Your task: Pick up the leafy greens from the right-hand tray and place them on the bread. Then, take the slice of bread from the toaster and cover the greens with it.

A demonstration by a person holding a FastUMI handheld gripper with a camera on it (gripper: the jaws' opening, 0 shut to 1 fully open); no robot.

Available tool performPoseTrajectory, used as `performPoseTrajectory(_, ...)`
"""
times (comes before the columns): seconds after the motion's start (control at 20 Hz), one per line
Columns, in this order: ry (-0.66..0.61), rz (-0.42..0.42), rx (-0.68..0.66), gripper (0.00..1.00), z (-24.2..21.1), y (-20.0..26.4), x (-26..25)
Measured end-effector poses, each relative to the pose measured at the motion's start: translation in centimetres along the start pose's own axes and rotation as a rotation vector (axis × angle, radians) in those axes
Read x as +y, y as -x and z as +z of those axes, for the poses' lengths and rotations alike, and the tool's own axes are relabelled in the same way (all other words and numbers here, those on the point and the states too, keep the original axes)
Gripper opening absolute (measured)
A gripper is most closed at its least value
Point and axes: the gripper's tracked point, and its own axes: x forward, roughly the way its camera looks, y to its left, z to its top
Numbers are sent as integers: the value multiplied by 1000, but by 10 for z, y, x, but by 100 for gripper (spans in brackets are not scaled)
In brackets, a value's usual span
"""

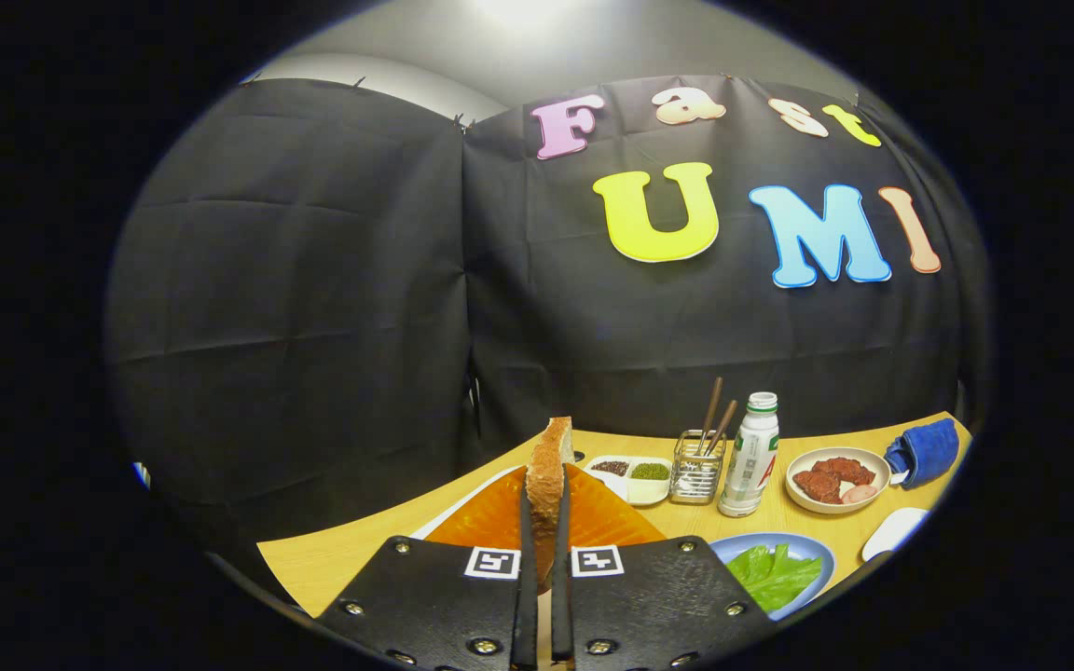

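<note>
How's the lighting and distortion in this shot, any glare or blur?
In the gripper view, a bright ceiling glow sits above the booth wall; fisheye distortion bends the table edge into a curve. The bread slice, pinched by the gripper, looks sharp, as do the bottle and leafy greens. Little glare; no motion blur.

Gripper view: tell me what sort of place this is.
Probably a staged kitchen-table booth: a wooden table set before a black cloth wall, with food dishes such as a plate of leafy greens. The gripper is shut on a bread slice.
</note>
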Motion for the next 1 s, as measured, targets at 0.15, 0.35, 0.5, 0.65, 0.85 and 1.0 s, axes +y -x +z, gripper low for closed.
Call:
performPoseTrajectory(0.15,-31,7,-45,6,32,13,-8)
performPoseTrajectory(0.35,-17,-11,-80,6,53,39,-33)
performPoseTrajectory(0.5,-2,-37,-81,6,50,55,-55)
performPoseTrajectory(0.65,15,-81,-76,6,46,67,-80)
performPoseTrajectory(0.85,-17,-100,-57,6,31,78,-105)
performPoseTrajectory(1.0,-29,-118,-29,6,16,84,-124)
